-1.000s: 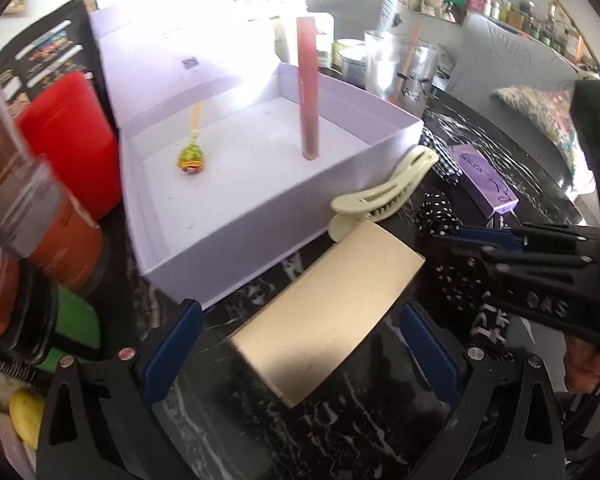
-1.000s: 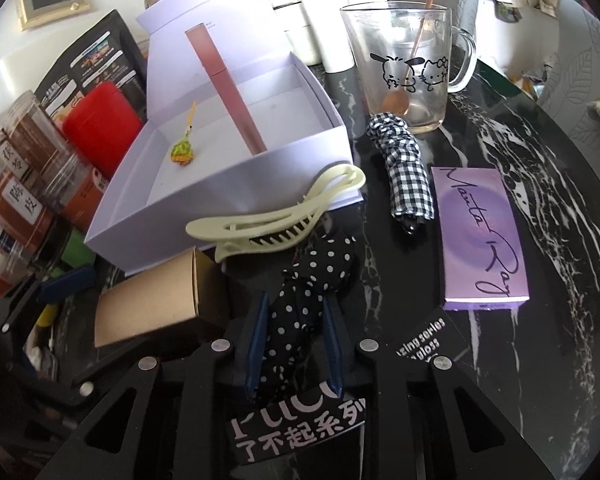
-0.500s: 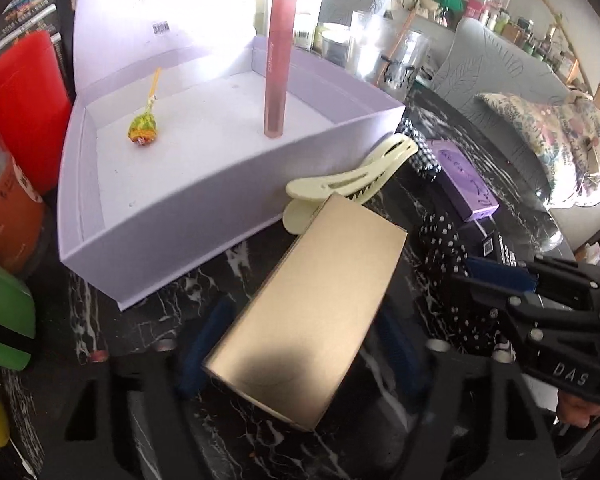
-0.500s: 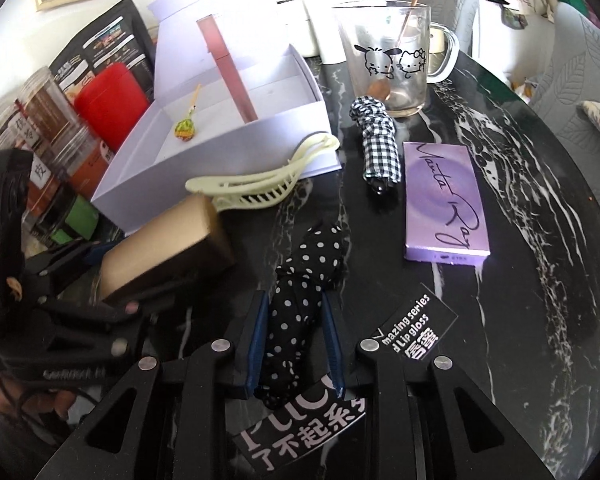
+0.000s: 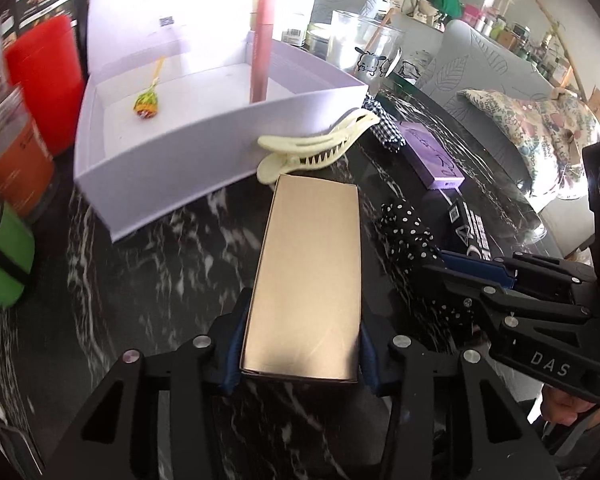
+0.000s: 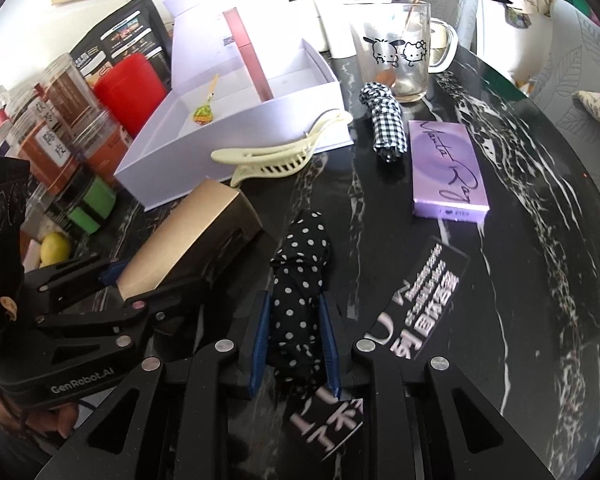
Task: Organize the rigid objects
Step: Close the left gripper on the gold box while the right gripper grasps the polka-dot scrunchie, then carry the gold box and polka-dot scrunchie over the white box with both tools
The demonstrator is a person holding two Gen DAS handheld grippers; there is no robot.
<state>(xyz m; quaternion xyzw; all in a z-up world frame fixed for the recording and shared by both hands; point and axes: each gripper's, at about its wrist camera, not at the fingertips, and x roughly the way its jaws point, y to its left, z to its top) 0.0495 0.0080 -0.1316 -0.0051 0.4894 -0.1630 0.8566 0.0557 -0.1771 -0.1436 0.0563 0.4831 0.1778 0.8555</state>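
Beside the one open lilac box (image 5: 204, 160): one gold carton (image 5: 308, 276) clamped in the just-closing left gripper (image 5: 300, 354); one polka-dot bundle (image 6: 300, 280) pinched by the right gripper (image 6: 296, 344); one cream hair claw (image 5: 320, 148).

"DAS" marks the right tool (image 5: 452, 264); "GenRobot.AI", slightly blurred, the left tool (image 6: 140, 284).

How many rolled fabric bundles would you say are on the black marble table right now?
2. The polka-dot bundle lies between the right gripper's pads, beside the gold box. The gingham bundle lies in front of the glass mug. Others may be hidden behind the clutter.
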